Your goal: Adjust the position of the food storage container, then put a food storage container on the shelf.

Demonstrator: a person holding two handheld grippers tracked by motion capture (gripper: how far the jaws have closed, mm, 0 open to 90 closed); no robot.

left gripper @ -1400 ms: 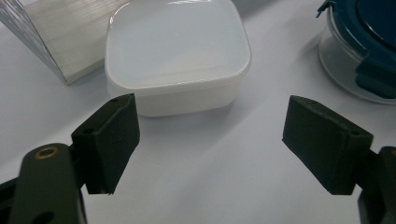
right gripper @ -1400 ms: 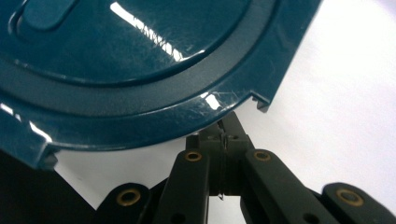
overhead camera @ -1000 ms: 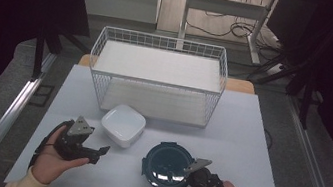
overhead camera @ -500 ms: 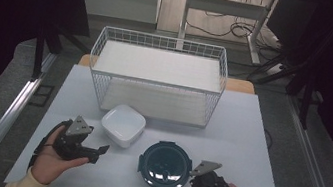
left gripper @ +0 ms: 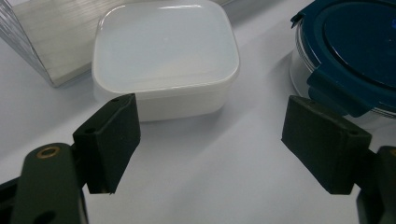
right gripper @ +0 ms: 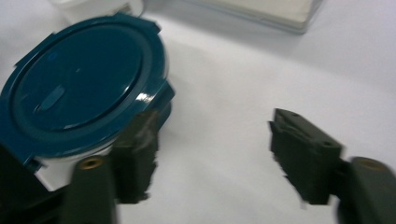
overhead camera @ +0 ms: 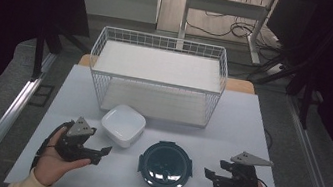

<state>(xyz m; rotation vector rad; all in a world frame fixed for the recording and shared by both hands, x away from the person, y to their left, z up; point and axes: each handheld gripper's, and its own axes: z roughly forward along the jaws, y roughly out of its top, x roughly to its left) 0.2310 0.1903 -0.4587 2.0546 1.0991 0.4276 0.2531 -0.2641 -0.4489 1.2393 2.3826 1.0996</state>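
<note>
Spanning the white bench (overhead camera: 251, 122), a wire basket (overhead camera: 157, 74) stands behind a white square container (overhead camera: 122, 124) and a round blue-lidded container (overhead camera: 166, 162); flanking them, the left gripper (overhead camera: 104, 150) and right gripper (overhead camera: 208, 173) hover released, grasping nothing.

Round container (left gripper: 345, 51) cut off by right and top edges in left gripper view; only part of blue lid and one clasp visible. White square dish (right gripper: 93, 7) cropped to a sliver at top edge of right gripper view. Right gripper (right gripper: 210, 144) blurred there; pad detail unreadable. Container contents hidden under lid.
</note>
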